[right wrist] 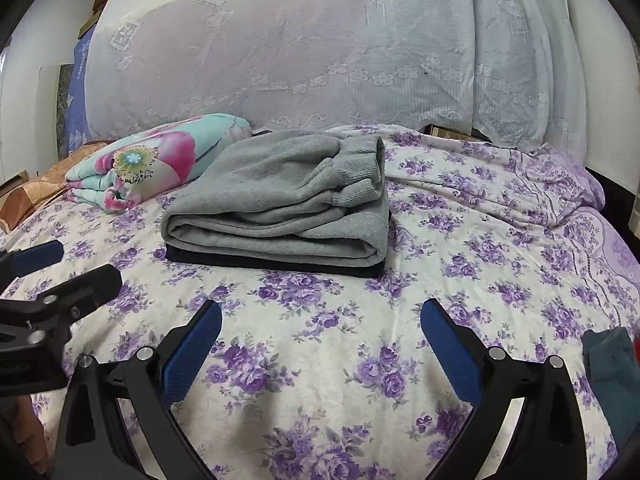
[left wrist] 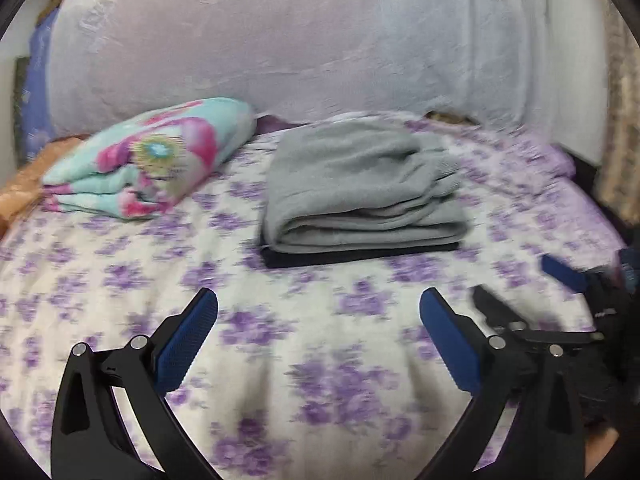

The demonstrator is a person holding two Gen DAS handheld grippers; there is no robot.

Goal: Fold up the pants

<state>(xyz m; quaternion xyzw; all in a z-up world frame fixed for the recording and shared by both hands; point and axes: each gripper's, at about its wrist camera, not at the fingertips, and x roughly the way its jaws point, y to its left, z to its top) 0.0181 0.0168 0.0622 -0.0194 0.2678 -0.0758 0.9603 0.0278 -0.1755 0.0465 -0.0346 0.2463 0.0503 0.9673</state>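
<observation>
Your left tool [left wrist: 319, 304] stands with its blue-padded jaws spread wide and nothing between them, above the bed's white sheet printed with purple flowers [left wrist: 280, 360]. Your right tool [right wrist: 321, 316] is likewise fully spread and empty over the same sheet [right wrist: 320, 380]; in the left wrist view it shows, blurred, at the right edge [left wrist: 520, 284], and the left tool appears at the left edge of the right wrist view [right wrist: 76, 268].

The folded grey fleece pants [right wrist: 276, 208] lie ahead of both tools, well apart from them, near the middle of the bed, ribbed cuffs [right wrist: 360, 176] turned up on top at the right. They rest on a flat folded black garment [right wrist: 280, 266], whose edge shows beneath the near fold; the same stack shows in the left wrist view [left wrist: 360, 192]. A folded turquoise blanket with pink flowers [right wrist: 160, 164] sits just left of the stack, behind it a white lace cover [right wrist: 320, 48]. A dark teal cloth [right wrist: 612, 376] lies at the right edge.
</observation>
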